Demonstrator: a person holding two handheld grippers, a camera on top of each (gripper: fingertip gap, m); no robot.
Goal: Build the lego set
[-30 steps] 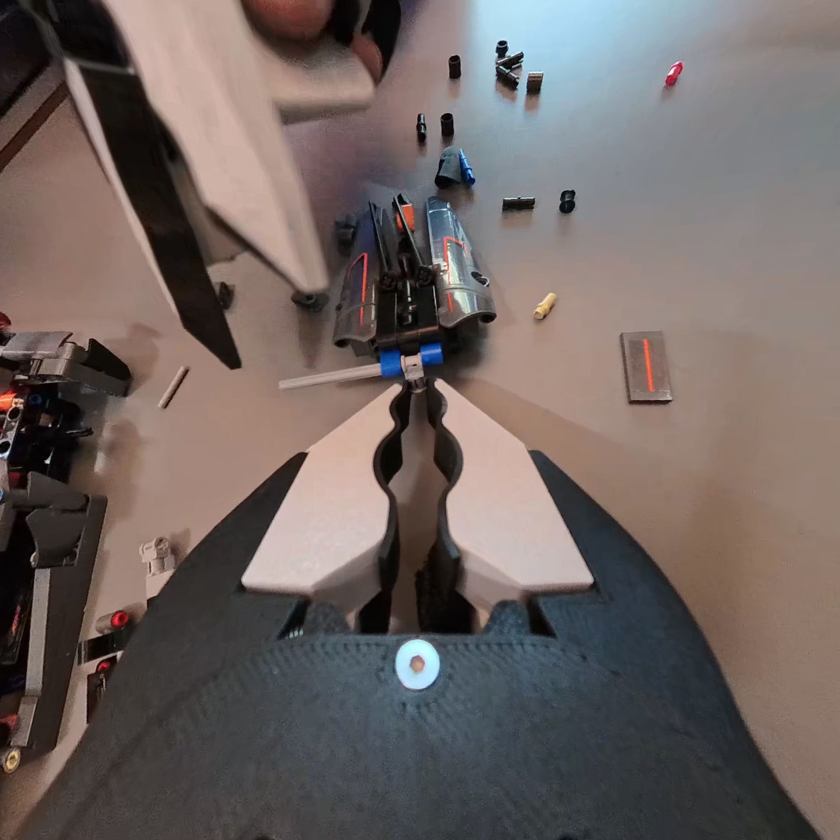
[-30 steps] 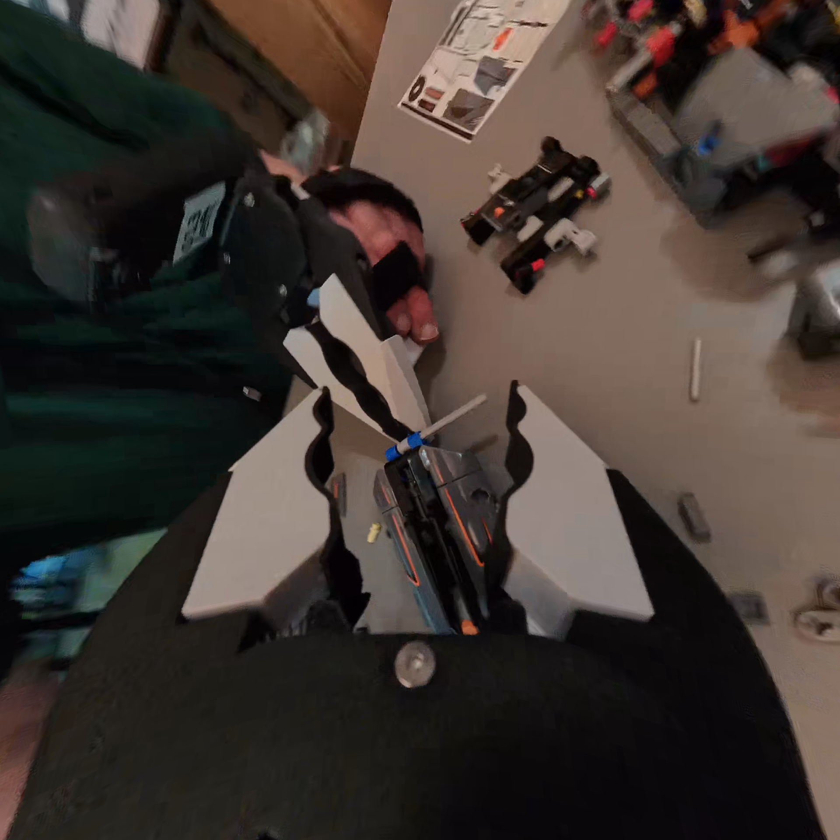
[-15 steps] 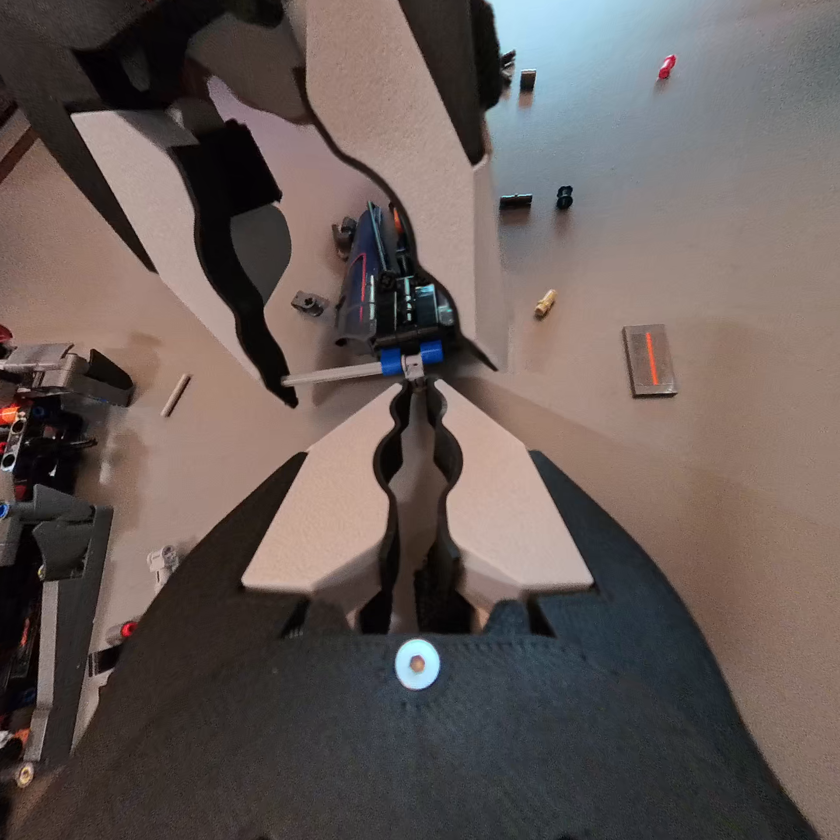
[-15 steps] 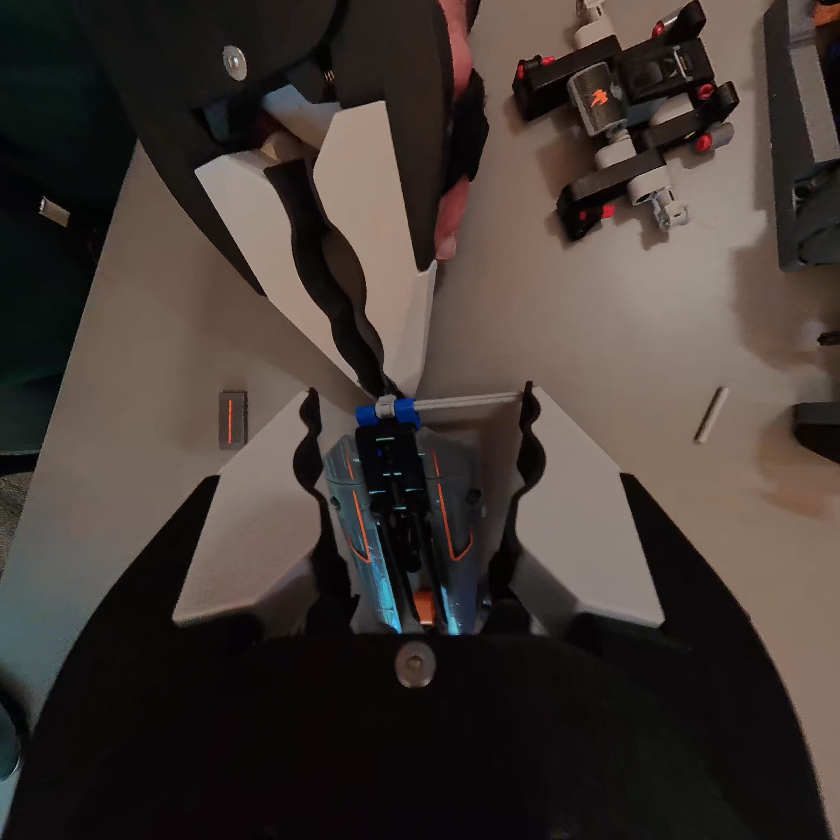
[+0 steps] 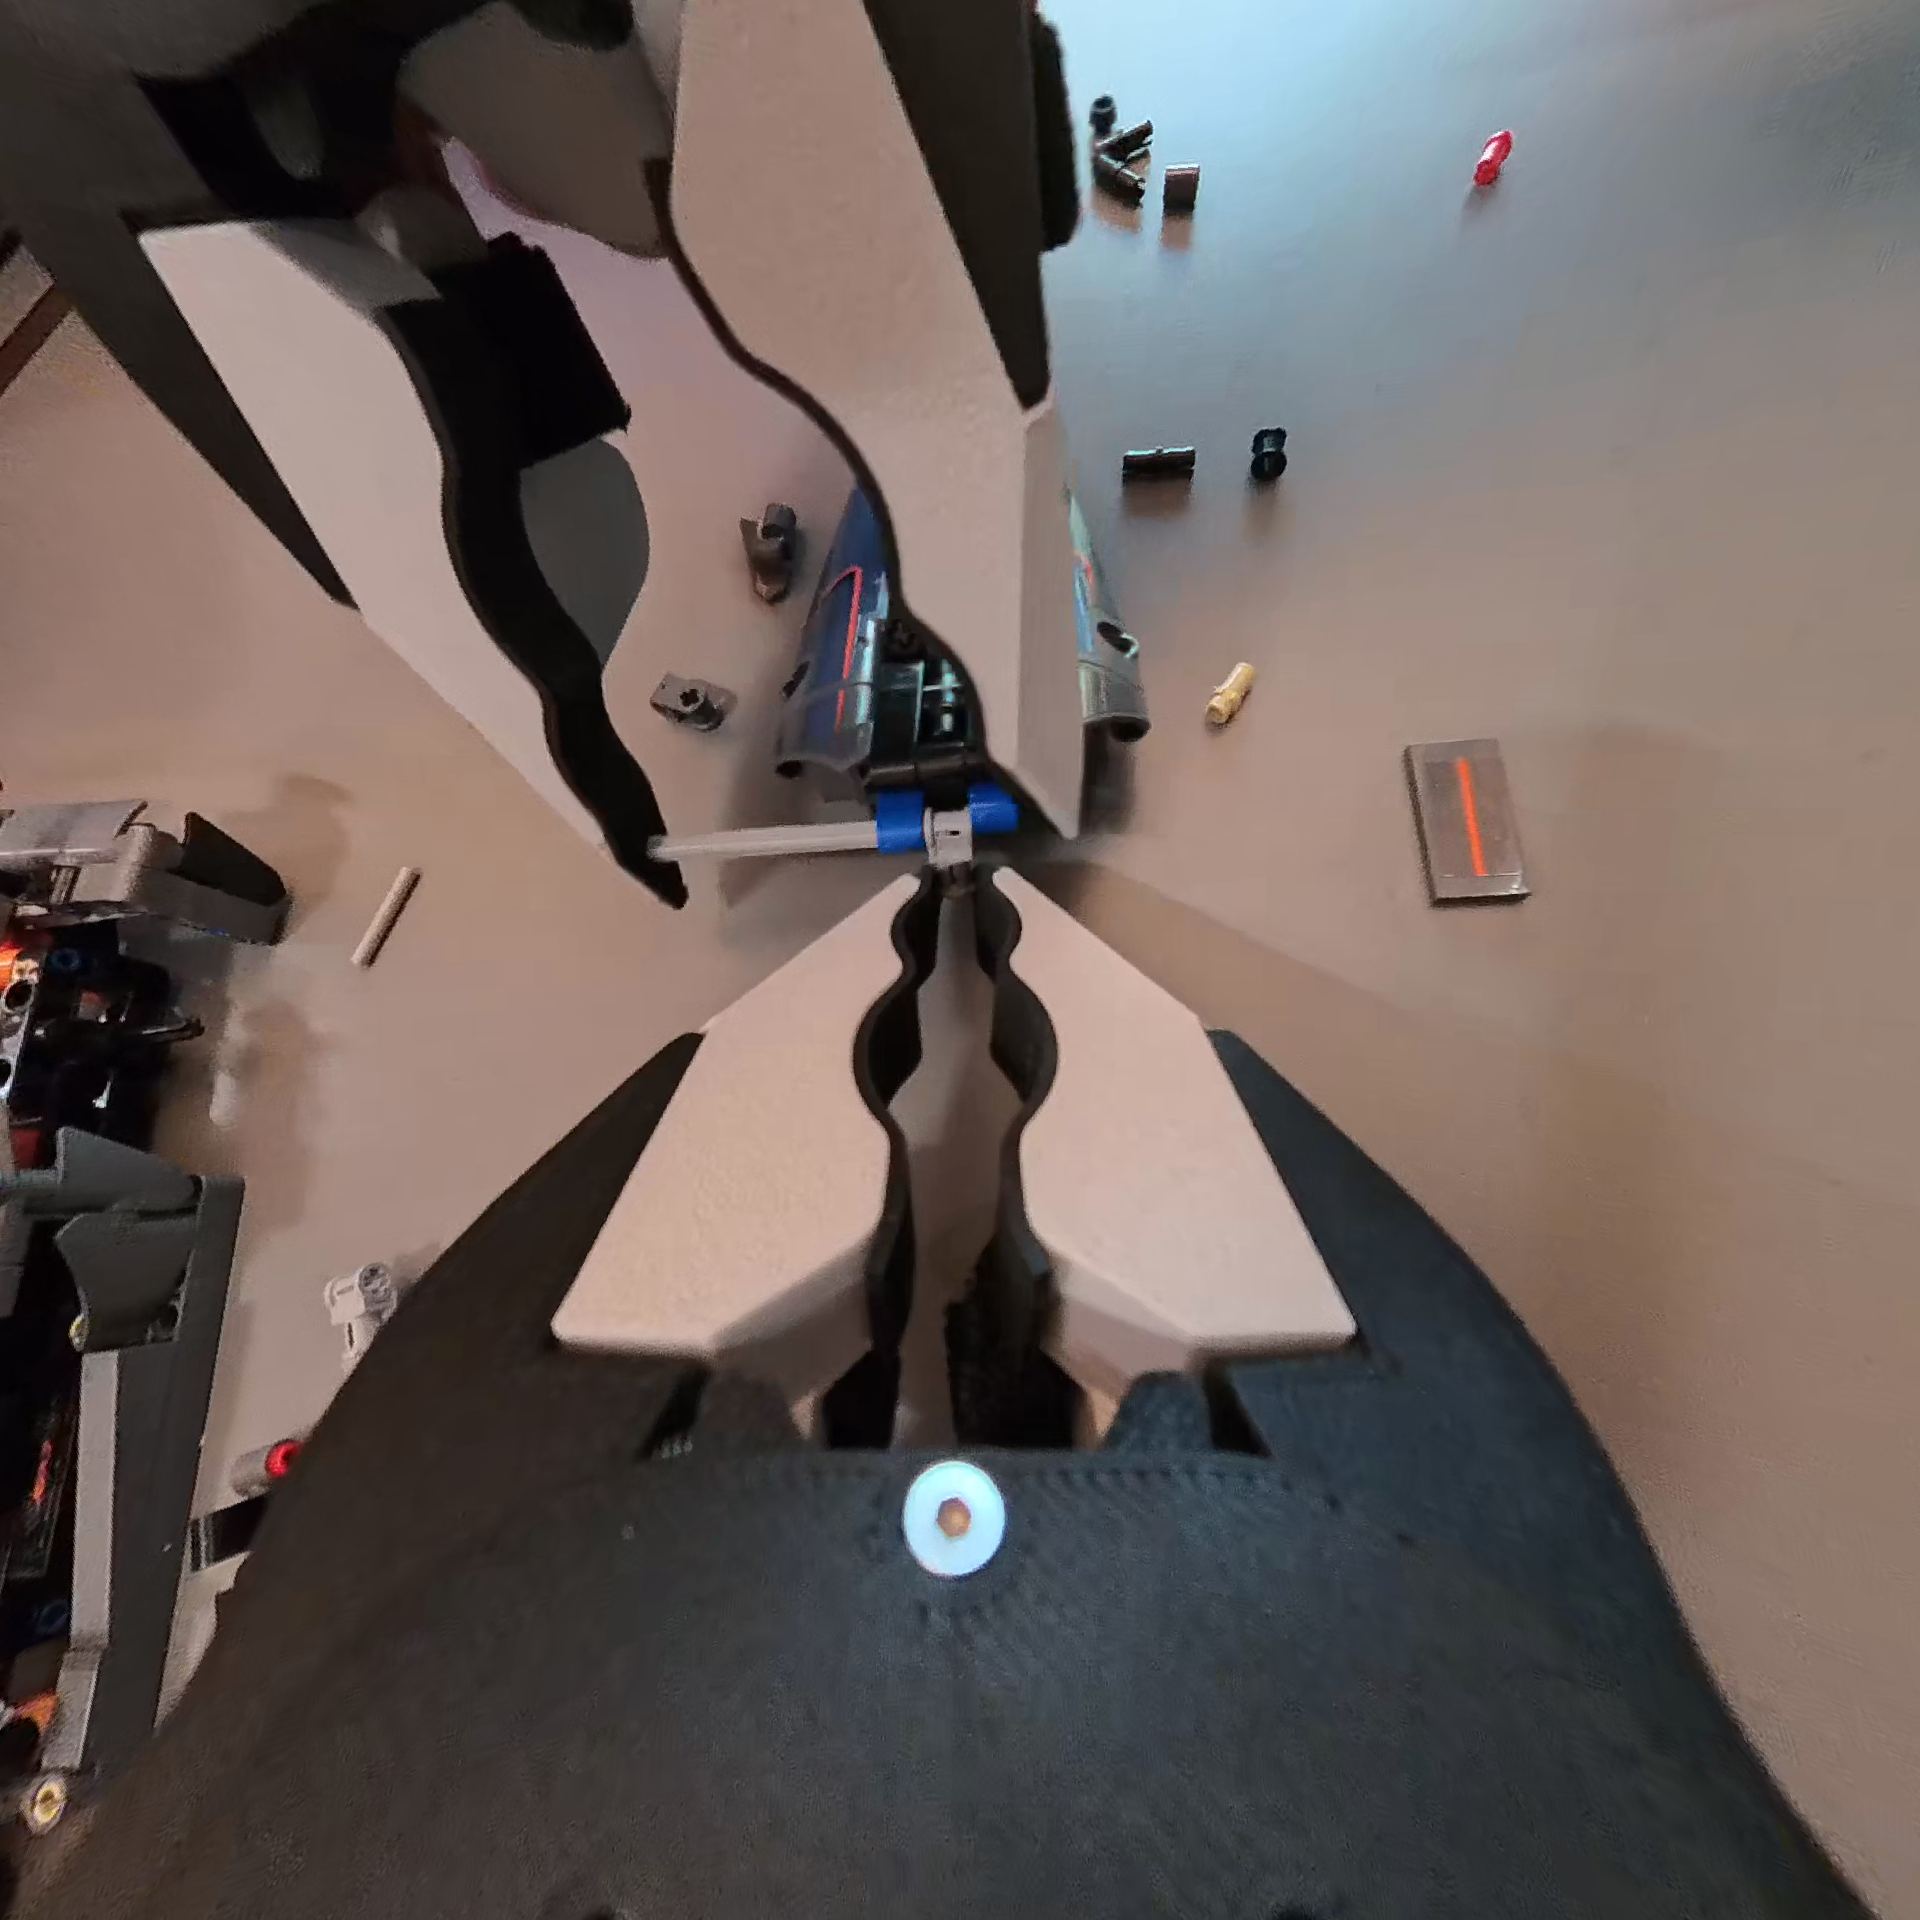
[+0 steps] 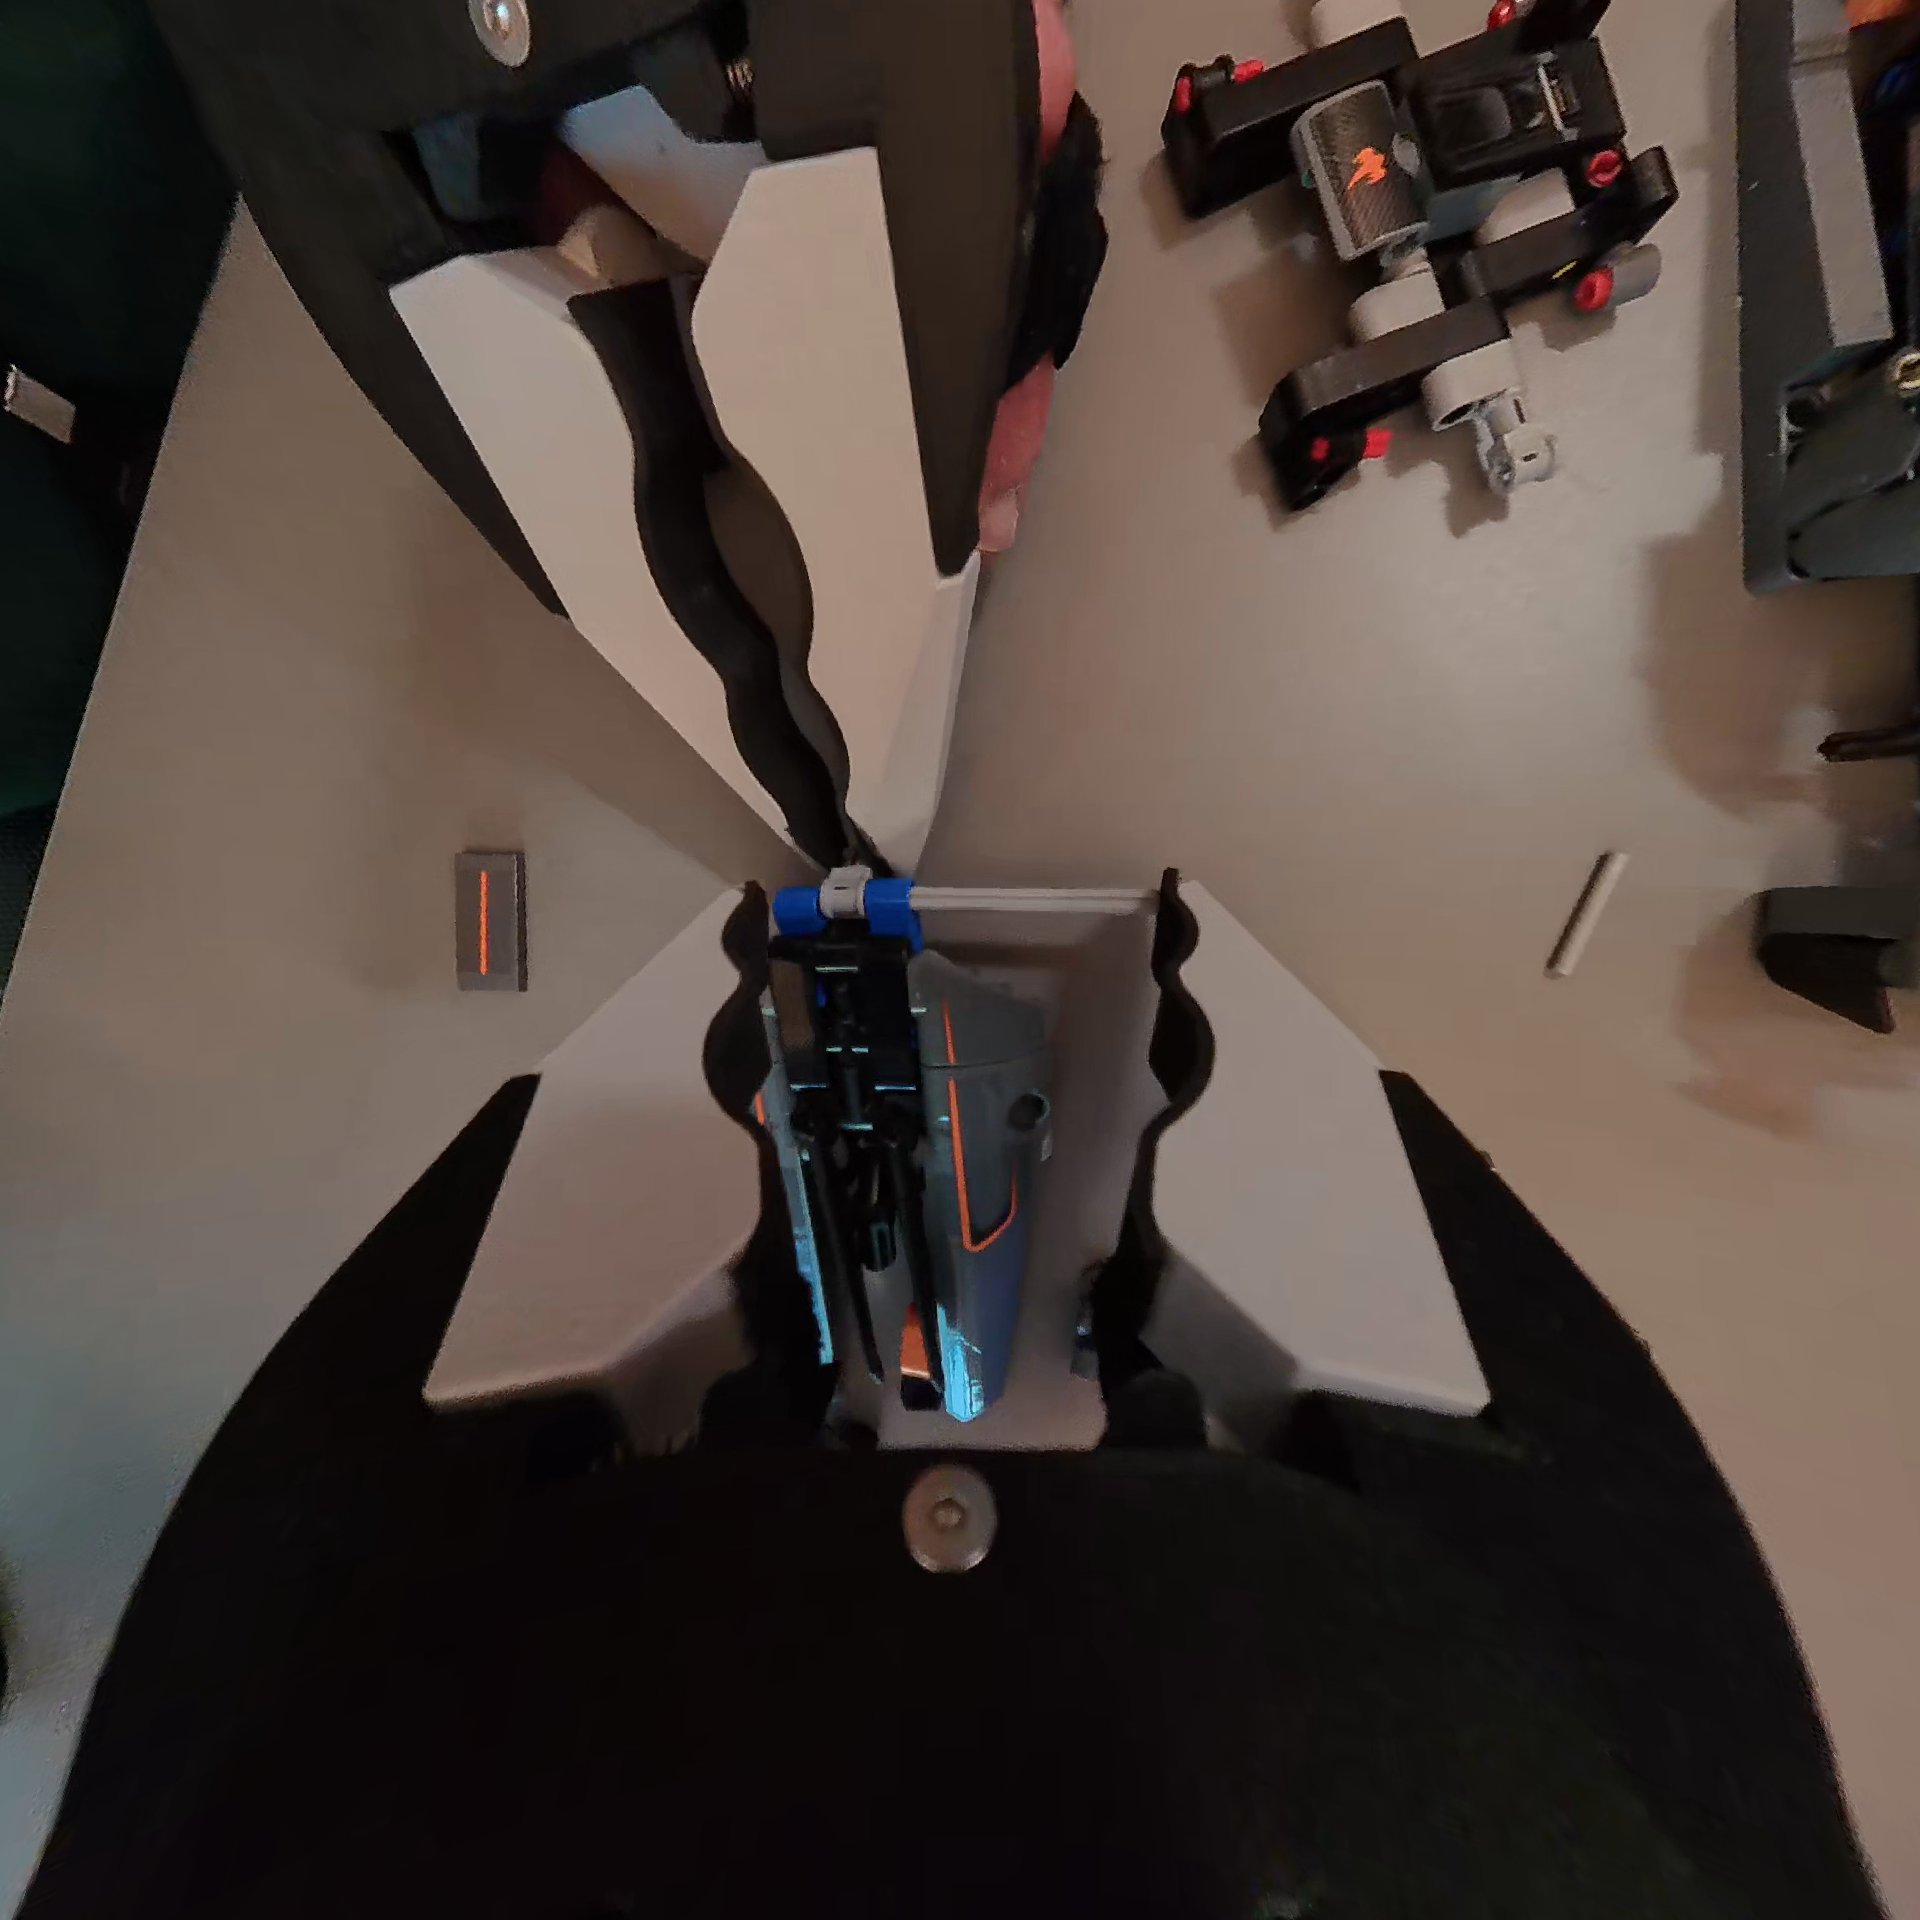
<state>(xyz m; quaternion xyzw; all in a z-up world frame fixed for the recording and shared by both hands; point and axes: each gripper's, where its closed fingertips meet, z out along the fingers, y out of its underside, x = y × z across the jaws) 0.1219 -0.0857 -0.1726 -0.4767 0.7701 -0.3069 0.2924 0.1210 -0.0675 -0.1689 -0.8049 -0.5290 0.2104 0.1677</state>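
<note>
A grey, black and orange panel assembly [image 6: 977, 1122] lies on the table, also seen in the left wrist view [image 5: 842, 665]. Across its near end runs a white axle [image 6: 1029, 899] with blue bushes [image 6: 795, 906] and a grey connector [image 6: 844, 896]. My left gripper [image 5: 956, 878] is shut on that grey connector [image 5: 948, 828]. My right gripper [image 6: 958, 899] is open and straddles the assembly. Its left finger is against the assembly's side; its right fingertip is at the axle's free end. Its fingers [image 5: 914, 364] hide much of the assembly in the left wrist view.
A grey tile with an orange stripe [image 5: 1467, 821] lies beside the assembly. There are also a tan pin [image 5: 1229, 693], a red pin [image 5: 1493, 158], black pins [image 5: 1122, 145] and a loose white axle [image 5: 384, 916]. A black and grey sub-build [image 6: 1423, 239] and a larger model [image 5: 94, 1247] lie to one side. My two grippers' fingertips are within a few centimetres of each other.
My right gripper has swung over and come down around the assembly, its fingers a little closer together. My left gripper has stayed shut on the grey connector.
</note>
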